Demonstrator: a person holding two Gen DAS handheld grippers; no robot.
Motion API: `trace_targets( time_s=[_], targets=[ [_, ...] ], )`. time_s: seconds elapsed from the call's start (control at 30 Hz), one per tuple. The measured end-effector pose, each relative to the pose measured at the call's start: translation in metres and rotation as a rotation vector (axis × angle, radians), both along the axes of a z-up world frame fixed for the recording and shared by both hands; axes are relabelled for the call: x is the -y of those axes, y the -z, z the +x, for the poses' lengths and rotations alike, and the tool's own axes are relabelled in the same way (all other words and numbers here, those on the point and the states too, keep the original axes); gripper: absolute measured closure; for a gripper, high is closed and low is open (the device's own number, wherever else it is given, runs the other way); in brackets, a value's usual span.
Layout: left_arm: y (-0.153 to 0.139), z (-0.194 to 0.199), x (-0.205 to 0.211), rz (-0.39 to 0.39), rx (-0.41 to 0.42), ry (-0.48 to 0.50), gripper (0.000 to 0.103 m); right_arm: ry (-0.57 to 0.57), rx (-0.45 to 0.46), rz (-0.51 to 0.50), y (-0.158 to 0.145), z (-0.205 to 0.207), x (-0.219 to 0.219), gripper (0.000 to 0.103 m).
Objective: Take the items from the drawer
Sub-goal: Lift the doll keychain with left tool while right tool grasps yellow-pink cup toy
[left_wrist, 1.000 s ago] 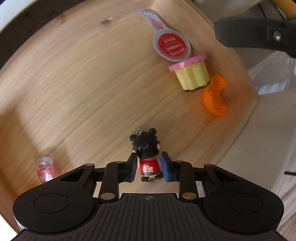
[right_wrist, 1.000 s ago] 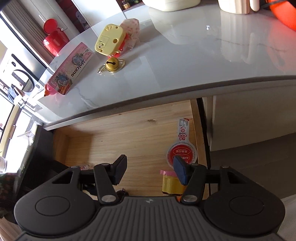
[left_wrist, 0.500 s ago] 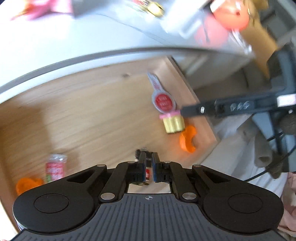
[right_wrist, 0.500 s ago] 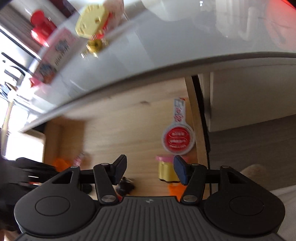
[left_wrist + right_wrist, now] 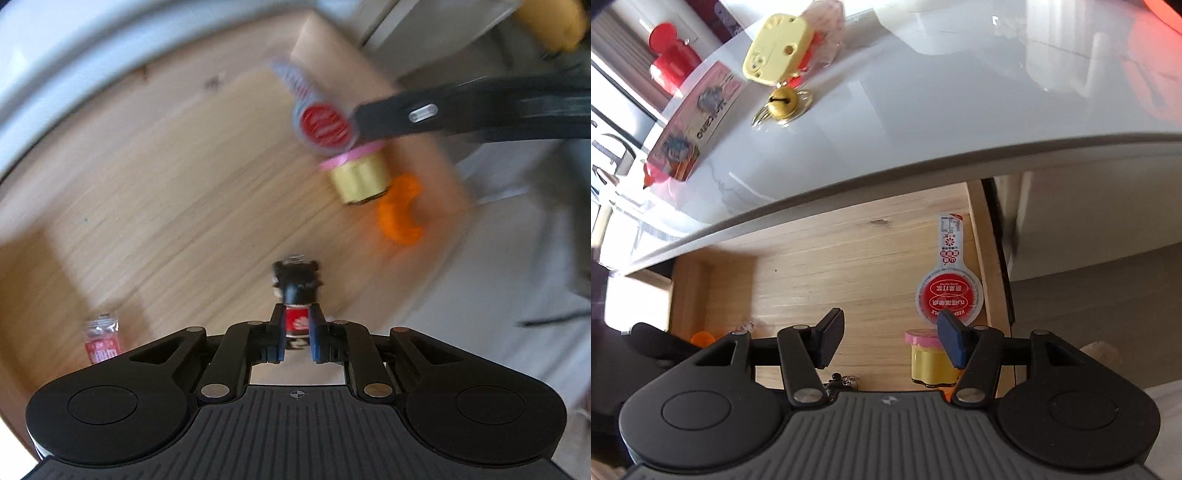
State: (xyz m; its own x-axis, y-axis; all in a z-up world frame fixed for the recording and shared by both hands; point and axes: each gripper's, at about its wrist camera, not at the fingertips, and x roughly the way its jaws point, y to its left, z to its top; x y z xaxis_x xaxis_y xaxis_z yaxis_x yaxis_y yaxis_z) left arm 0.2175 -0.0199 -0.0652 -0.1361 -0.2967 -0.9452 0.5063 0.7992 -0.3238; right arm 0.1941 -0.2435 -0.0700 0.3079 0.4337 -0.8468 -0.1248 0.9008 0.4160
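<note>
Left wrist view: the left gripper (image 5: 295,334), its jaws opening slightly, clamps the small black-haired, red-bodied figurine keychain (image 5: 297,295), head toward twelve o'clock above the wooden drawer (image 5: 166,177). The right gripper (image 5: 888,341) stands apart, empty.

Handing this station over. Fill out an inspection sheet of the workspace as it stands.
Surface: open wooden drawer under a white marble counter.
Job's things: doll keychain in the left claw; yellow cup with pink lid, red round-label packet, orange piece, small red packet in the drawer.
Clutter: on the counter, yellow toy, gold bell, pink carton.
Grippers: left claw pressing on the doll, jaws opening slightly; right claw open, empty, above the drawer.
Cables: nothing seen.
Surroundings: red container beyond the counter.
</note>
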Motion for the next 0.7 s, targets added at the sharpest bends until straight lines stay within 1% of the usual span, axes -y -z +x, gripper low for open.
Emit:
trace_targets(
  time_s=[0.03,0.07,0.1,0.13,0.17,0.23,0.33,0.37,0.53,0.6,0.7],
  targets=[
    [0.006,0.004,0.006,0.036,-0.005,0.011,0.089,0.003,-0.002,0.017,0.0,0.0,0.004,0.047],
    [0.013,-0.001,0.008,0.061,-0.012,0.019,0.088,0.005,-0.004,0.034,0.0,-0.001,0.008,0.047],
    [0.015,0.003,0.011,0.046,-0.029,0.008,0.082,0.005,-0.008,0.051,0.0,-0.001,0.011,0.047],
    [0.016,0.007,0.013,0.032,-0.035,-0.006,0.081,0.003,-0.011,0.067,0.0,-0.002,0.014,0.047],
    [0.017,0.01,0.016,0.036,-0.026,-0.011,0.082,0.001,-0.012,0.081,0.001,-0.001,0.018,0.047],
    [0.022,0.013,0.024,0.066,-0.012,0.013,0.082,-0.015,0.0,0.101,-0.001,-0.003,0.022,0.047],
    [0.034,0.014,0.034,0.103,-0.058,0.071,0.082,-0.016,0.03,0.123,-0.004,-0.008,0.029,0.047],
    [0.033,0.014,0.035,0.097,-0.054,0.082,0.083,-0.01,0.038,0.132,-0.004,-0.009,0.03,0.047],
    [0.008,0.019,0.022,-0.043,-0.055,0.118,0.084,0.016,0.043,0.179,-0.006,-0.007,0.04,0.045],
    [-0.003,0.021,0.016,-0.099,-0.039,0.153,0.084,0.01,0.037,0.19,-0.009,-0.006,0.039,0.045],
    [-0.011,0.024,0.017,-0.135,-0.033,0.169,0.083,0.003,0.039,0.199,-0.012,-0.006,0.038,0.045]
  ],
)
